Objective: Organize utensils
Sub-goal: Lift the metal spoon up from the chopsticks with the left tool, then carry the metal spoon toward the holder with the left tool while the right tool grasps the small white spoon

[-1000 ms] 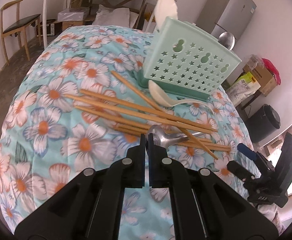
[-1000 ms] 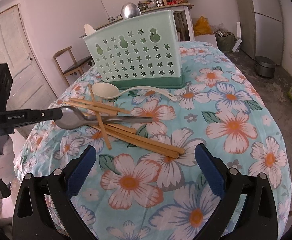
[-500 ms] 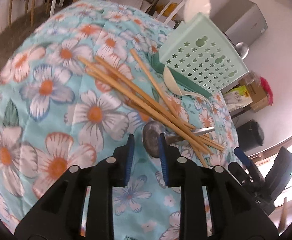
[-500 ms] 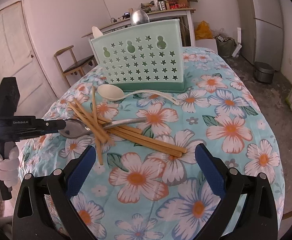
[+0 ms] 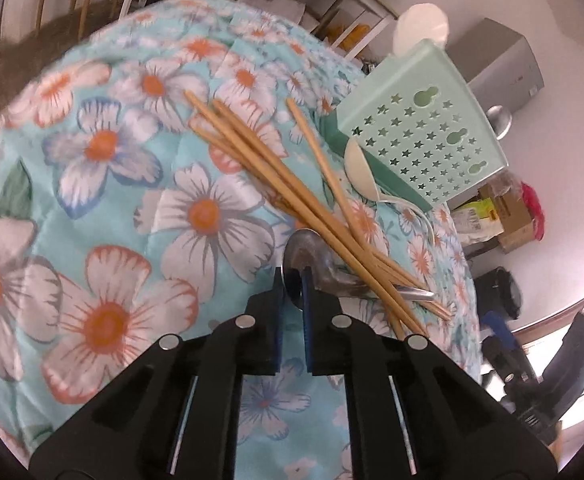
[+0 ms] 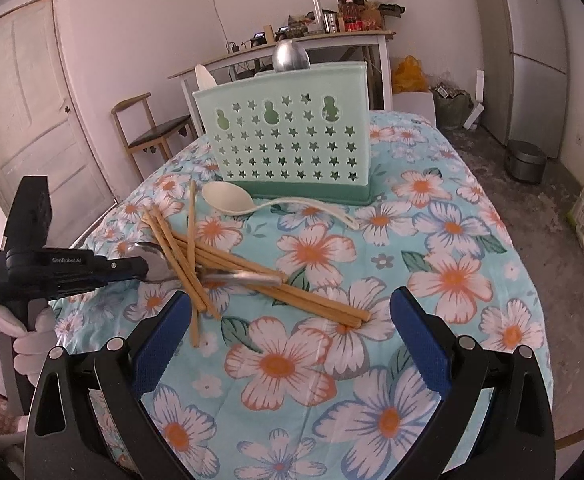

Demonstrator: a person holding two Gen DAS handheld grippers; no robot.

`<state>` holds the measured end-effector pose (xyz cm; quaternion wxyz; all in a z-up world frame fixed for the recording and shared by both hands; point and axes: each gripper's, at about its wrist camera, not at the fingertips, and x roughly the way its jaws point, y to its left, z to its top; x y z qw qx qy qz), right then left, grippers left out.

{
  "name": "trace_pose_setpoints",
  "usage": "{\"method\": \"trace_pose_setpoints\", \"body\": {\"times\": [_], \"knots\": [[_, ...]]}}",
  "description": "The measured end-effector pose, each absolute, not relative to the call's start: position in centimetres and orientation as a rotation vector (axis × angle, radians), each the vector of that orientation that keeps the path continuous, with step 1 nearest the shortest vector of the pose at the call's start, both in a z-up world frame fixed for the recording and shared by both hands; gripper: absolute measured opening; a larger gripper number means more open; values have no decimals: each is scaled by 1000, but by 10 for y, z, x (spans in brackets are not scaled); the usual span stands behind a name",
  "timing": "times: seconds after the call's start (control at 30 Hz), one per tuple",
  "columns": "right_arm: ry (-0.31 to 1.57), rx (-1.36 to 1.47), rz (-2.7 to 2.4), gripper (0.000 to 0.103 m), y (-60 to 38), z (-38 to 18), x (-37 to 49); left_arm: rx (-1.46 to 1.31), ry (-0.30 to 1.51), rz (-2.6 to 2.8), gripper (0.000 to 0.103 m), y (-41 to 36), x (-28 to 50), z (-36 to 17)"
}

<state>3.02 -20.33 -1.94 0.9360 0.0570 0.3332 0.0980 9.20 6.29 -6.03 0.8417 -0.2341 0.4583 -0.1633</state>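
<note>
My left gripper [image 5: 292, 276] had just been closing, pinching the metal spoon [image 5: 311, 258] bowl; my right gripper [image 6: 288, 320] stood spread.

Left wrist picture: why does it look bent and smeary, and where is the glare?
Left wrist view: fisheye lens bows the floral tablecloth; its far end is blurred; glare whitens the lower right edge. Right wrist view: sharper, evenly lit, the utensil holder crisp, black corners from the lens.

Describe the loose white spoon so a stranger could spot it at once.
Find the mint green star-holed caddy on the floral cloth. The white plastic spoon lies flat before its base; unlike the wooden chopsticks, it is pale and curved.
</note>
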Motion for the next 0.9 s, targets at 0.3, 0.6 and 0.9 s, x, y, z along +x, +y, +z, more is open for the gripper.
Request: {"method": "trace_pose_setpoints", "body": {"times": [0.3,0.6,0.9], "knots": [[596,-79,279,81,-173,12,62,-345,898,-318,9,60,82,-52],[632,-320,414,51,-114,6,129,-346,843,-363,9,63,78,-61],[752,-503,472,36,-74,-32,175,-402,799,-412,9,73,78,-72]]}}
